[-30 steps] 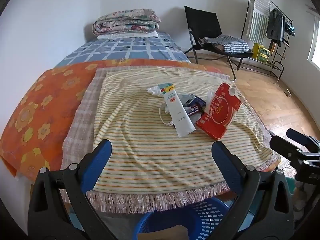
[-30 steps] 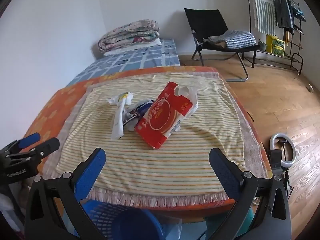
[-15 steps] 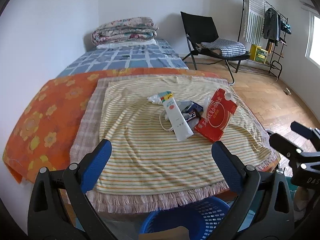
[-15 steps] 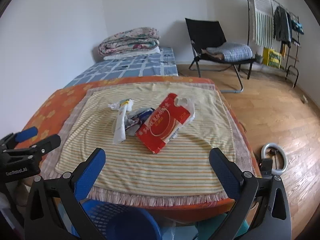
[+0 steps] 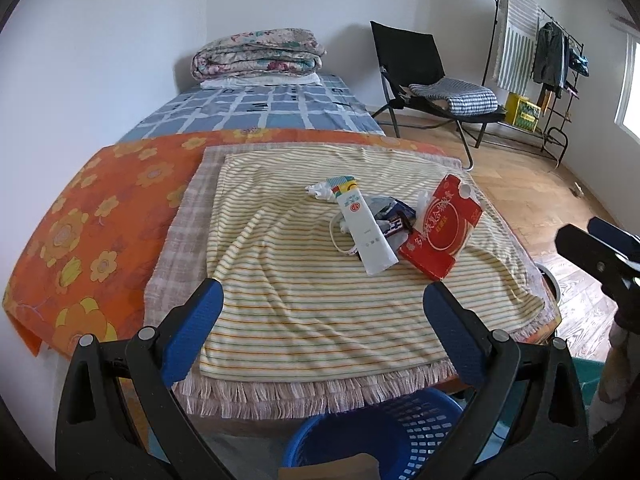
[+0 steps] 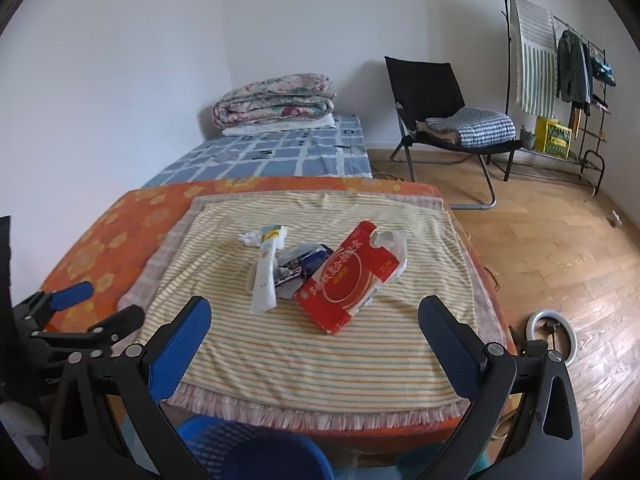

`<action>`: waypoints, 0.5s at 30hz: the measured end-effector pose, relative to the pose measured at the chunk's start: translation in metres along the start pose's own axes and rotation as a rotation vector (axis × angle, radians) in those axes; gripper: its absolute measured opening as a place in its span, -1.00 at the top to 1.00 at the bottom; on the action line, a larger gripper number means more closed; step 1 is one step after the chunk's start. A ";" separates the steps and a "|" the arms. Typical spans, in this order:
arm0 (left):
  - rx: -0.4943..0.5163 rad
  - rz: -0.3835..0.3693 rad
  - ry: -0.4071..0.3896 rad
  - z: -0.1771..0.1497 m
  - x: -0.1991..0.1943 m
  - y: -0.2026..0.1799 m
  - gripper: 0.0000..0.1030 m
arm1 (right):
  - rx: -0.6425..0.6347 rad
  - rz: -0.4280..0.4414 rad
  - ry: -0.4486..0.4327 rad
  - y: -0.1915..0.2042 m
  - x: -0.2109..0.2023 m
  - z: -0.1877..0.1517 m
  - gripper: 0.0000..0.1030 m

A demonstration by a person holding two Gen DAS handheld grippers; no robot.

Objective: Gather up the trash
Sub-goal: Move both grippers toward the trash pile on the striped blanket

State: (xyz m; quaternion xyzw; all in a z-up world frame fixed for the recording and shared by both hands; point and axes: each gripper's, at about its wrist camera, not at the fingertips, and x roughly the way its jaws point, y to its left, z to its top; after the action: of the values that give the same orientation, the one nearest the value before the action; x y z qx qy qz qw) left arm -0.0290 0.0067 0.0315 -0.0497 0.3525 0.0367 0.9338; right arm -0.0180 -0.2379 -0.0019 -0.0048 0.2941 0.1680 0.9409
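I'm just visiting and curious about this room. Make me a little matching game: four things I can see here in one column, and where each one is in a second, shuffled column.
Things:
1. red carton
2. folded quilt
3. blue basket
4. checked blanket

Places:
A. on the black chair
B. below the near edge of the bed, under the grippers
C. on the striped cloth
D. at the far end of the bed

Pairs: 1-C, 2-D, 3-B, 4-A

Both tongs have drawn back and risen relative to the bed: in each wrist view the trash pile around the red carton (image 5: 442, 228) now sits farther off and smaller. The left tongs (image 5: 324, 312) and right tongs (image 6: 314, 330) remain spread wide. The blue basket (image 5: 404, 436) shows slightly more rim below the fringe.
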 end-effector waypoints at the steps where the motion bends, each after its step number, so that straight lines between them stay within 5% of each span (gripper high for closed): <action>1: 0.005 0.005 0.007 -0.001 0.003 0.000 -0.98 | 0.003 0.006 0.003 -0.001 0.003 0.000 -0.99; 15: 0.032 0.018 0.059 0.016 0.033 -0.006 -0.98 | 0.050 0.094 0.076 -0.013 0.044 -0.011 -0.99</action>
State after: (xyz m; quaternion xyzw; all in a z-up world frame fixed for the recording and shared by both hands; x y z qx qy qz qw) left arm 0.0066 0.0042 0.0222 -0.0326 0.3811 0.0382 0.9232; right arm 0.0142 -0.2377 -0.0368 0.0260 0.3337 0.2044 0.9199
